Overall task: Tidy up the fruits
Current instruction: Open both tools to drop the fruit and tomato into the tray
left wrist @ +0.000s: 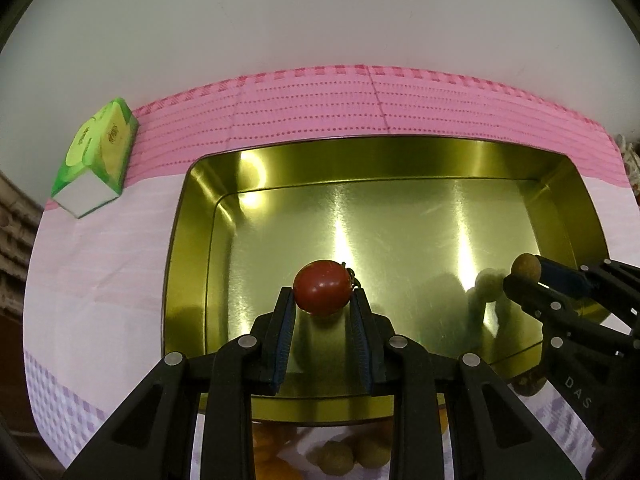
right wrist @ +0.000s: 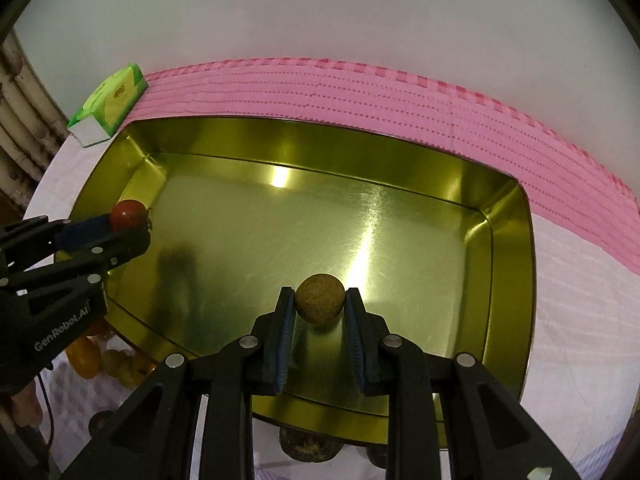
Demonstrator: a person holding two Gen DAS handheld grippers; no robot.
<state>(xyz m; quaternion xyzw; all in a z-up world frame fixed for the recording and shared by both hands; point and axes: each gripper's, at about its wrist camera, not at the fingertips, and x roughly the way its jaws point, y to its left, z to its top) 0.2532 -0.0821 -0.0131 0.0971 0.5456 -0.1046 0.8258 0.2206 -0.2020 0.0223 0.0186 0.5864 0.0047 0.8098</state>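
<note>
We read "GenRobot.AI" on our left gripper, clamped on a red tomato; "DAS" on our right gripper, clamped on a brown longan, both over the gold tray.

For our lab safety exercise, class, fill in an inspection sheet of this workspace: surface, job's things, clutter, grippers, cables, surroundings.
Surface: pink and white patterned tablecloth, flat.
Job's things: gold metal tray, nothing lying in it; red tomato and brown round fruit held above it; more yellow-orange fruits on the cloth at the tray's near edge.
Clutter: green tissue pack at the far left, beside the tray.
Grippers: left hand-held gripper shut on the tomato; right hand-held gripper shut on the brown fruit.
Cables: thin dark cable by the left gripper.
Surroundings: plain white wall behind.
</note>
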